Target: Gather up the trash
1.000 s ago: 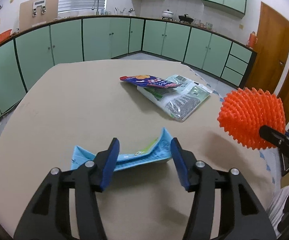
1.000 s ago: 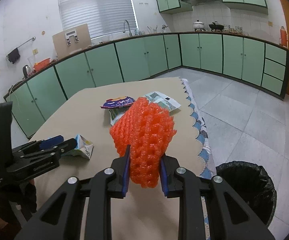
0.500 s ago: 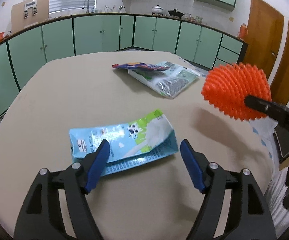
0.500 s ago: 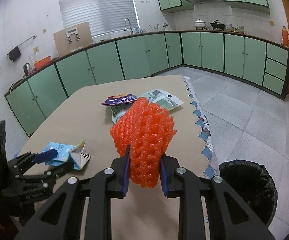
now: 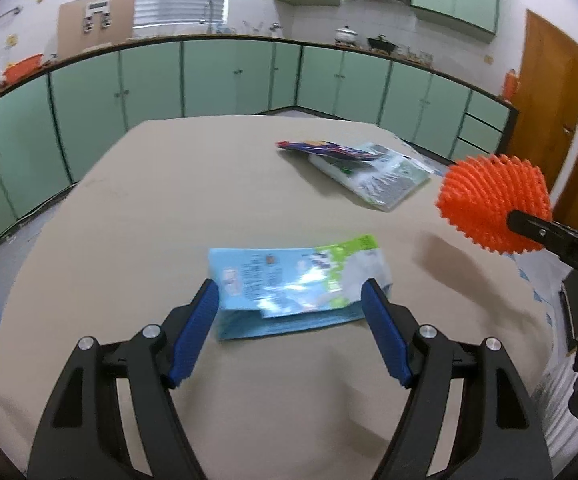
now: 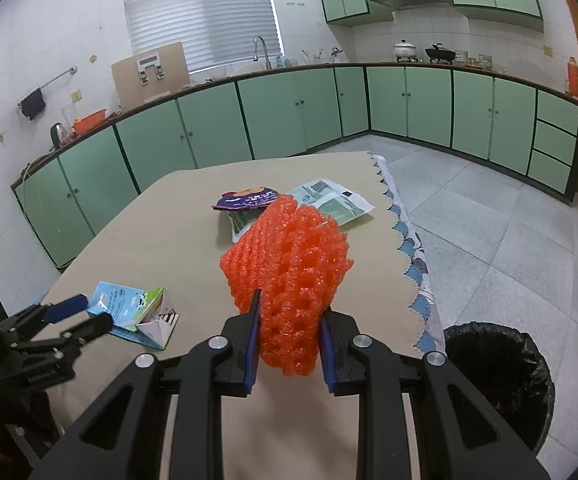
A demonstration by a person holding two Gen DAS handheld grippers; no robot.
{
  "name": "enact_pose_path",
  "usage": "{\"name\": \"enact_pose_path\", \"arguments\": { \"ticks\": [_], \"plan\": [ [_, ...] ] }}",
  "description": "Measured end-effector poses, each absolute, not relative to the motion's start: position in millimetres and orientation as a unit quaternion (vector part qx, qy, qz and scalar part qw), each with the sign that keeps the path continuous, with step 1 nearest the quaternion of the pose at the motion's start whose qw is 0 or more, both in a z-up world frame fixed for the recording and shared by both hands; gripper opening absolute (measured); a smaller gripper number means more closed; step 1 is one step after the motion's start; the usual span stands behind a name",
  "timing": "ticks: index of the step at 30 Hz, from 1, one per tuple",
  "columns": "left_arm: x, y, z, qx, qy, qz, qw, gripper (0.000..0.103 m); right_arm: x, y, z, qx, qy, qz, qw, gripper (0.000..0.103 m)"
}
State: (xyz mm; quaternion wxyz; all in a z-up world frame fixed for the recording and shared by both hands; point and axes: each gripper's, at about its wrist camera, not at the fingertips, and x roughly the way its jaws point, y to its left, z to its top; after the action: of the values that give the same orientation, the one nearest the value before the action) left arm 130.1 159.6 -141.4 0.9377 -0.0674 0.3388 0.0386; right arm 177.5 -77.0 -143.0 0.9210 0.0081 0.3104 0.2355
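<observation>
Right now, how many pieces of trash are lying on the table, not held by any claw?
3. The blue milk carton lies between the open left claw's fingers. The purple snack wrapper rests on the green-white pouch at the far side. Others may be hidden.

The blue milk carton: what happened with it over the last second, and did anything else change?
The left tongs opened wider and let the milk carton drop flat on the table; it lies between the spread fingers. The right tongs still clamp the orange foam net. The wrappers stayed put.
</observation>
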Motion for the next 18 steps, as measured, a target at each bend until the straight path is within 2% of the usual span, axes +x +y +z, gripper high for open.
{"name": "enact_pose_path", "arguments": {
  "ticks": [6, 7, 8, 11, 14, 18],
  "plan": [
    [127.2, 181.3, -150.8, -0.086, 0.351, 0.063, 0.93, 0.069, 176.6, -77.8, -142.6, 0.002, 0.309, 0.239, 0.921, 0.025],
    [128.5, 184.4, -152.9, -0.09, 0.353, 0.063, 0.929, 0.065, 176.6, -78.8, -142.8, 0.002, 0.308, 0.239, 0.921, 0.025],
    [129.6, 185.7, -154.9, -0.093, 0.356, 0.06, 0.928, 0.054, 176.6, -79.1, -143.0, 0.001, 0.309, 0.239, 0.921, 0.025],
    [135.3, 187.2, -160.9, -0.109, 0.369, 0.041, 0.922, 0.037, 174.9, -80.2, -142.1, -0.004, 0.308, 0.238, 0.921, 0.025],
    [135.0, 179.8, -161.7, -0.117, 0.373, 0.022, 0.92, 0.033, 173.8, -80.4, -140.1, -0.007, 0.306, 0.234, 0.923, 0.025],
    [131.5, 161.3, -161.4, -0.117, 0.376, -0.007, 0.919, 0.033, 172.5, -82.6, -136.5, -0.006, 0.303, 0.229, 0.925, 0.026]
  ]
}}
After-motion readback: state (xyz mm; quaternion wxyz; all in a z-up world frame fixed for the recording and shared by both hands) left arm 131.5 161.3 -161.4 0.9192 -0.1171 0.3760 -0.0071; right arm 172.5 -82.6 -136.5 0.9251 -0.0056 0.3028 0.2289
